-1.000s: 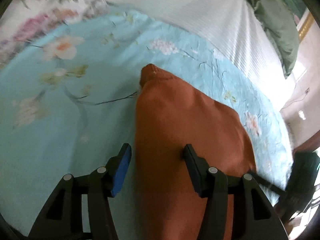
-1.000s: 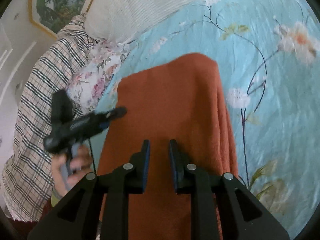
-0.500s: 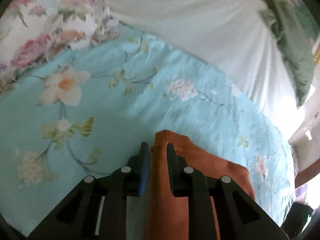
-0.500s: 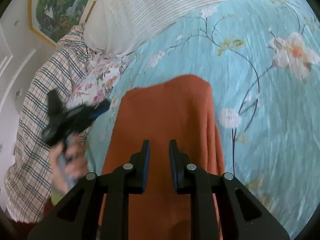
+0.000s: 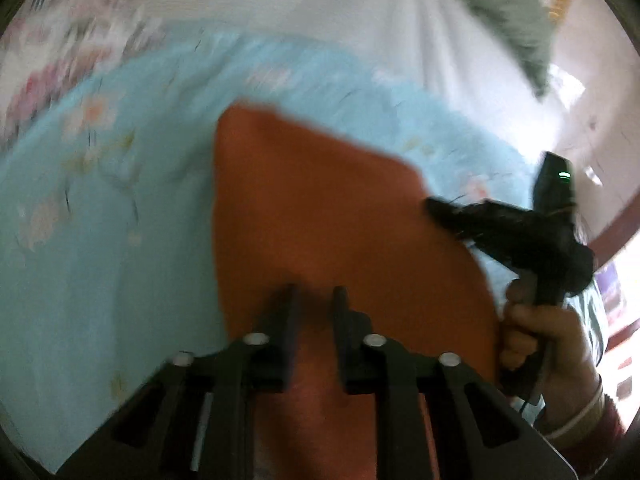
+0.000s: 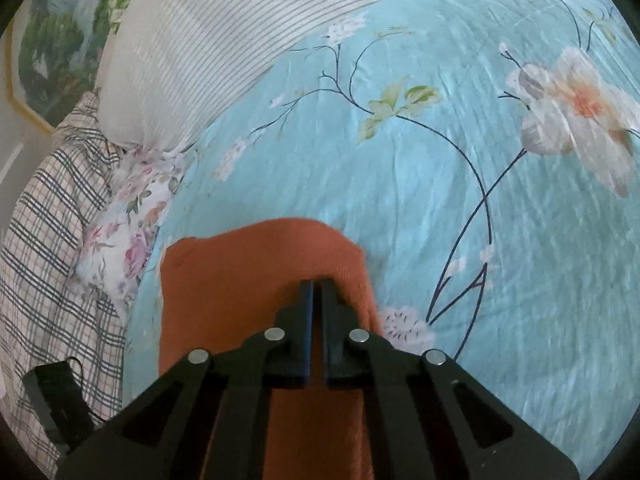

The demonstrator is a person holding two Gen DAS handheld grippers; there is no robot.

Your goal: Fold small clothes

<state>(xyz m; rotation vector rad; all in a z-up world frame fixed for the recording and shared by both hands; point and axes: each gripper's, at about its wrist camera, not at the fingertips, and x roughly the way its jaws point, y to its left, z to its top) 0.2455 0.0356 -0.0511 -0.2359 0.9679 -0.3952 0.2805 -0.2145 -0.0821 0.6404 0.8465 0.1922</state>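
Both grippers, L (image 5: 314, 292) & R (image 6: 316, 285), pinched on soft rust-orange knit cloth (image 6: 256, 272) atop crinkled floral sheet (image 6: 440, 200).

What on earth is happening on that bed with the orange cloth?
A person is folding a small orange garment on a blue flowered bedspread, using a handheld claw in each hand. The right claw is pinched shut on the cloth's edge. The left claw is over the same cloth with a narrow gap between its jaws; that view is too blurred to confirm its grip.
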